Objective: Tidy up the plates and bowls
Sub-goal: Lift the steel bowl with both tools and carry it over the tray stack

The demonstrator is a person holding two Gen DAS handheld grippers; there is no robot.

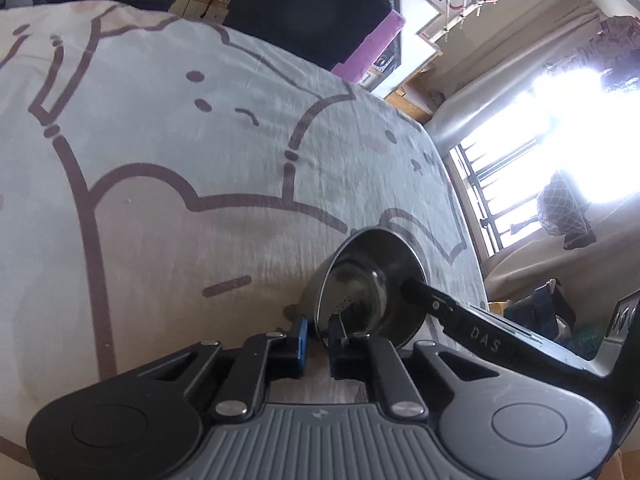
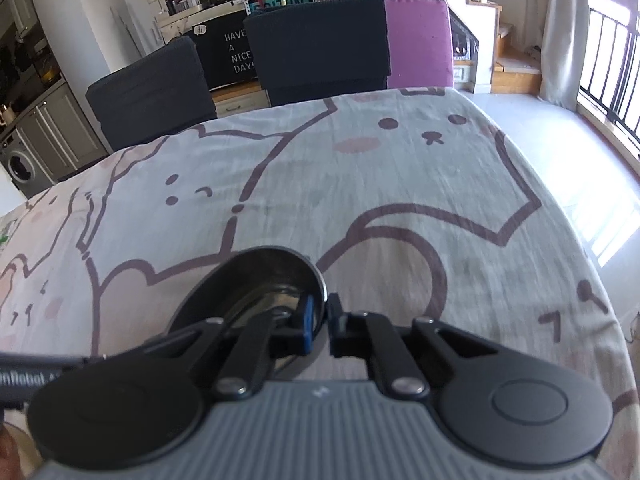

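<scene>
**Kid:** Why are you holding that bowl with both hands?

**Me:** So it won't tip, I think. My left gripper (image 1: pixel 318 342) is pinched tight on the near rim of the steel bowl (image 1: pixel 362 284). One finger is outside the wall and one is inside. My right gripper (image 2: pixel 320 322) is pinched on the rim too, on the other side.

**Kid:** Where is the bowl?

**Me:** On the table, on the cloth with cartoon animals (image 2: pixel 360 184). It sits near my edge and leans a bit, so one side may be off the cloth.

**Kid:** What's inside it?

**Me:** No food that I can see, just a shiny bottom.

**Kid:** Any plates?

**Me:** None in view here. Only dark chairs (image 2: pixel 320 40) behind the table.
</scene>
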